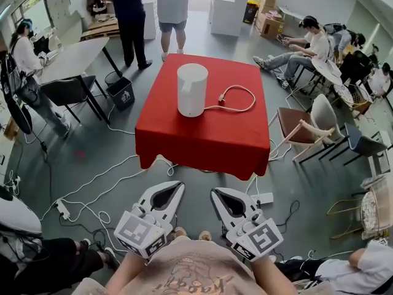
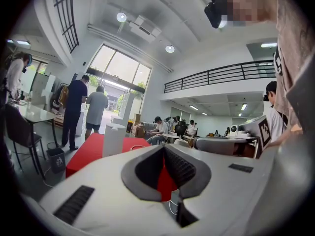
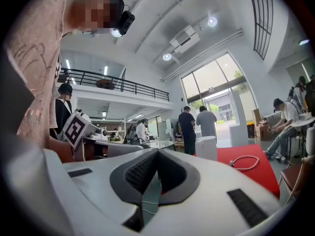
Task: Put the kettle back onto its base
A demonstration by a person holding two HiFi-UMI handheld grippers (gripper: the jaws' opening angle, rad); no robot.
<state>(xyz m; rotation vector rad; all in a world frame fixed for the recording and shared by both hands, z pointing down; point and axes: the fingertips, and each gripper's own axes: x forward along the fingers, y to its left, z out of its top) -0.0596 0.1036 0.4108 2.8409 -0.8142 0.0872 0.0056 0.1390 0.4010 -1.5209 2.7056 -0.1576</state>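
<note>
Red table (image 1: 202, 137) carries the upright white kettle (image 1: 192, 90) left of centre, well beyond the marginally nearer left gripper (image 1: 178, 186) and the right gripper (image 1: 216, 193), both pressed together, empty.

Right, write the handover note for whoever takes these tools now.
Left tool: shut, empty, short of the red table.
Right tool: shut, empty, beside it.
Kettle: upright on that table, white cable running to its foot; no separate base shows.
Done: nothing evident; neither tool touches the kettle.
Left: check whether it already sits on its base; if not, seat it.
</note>
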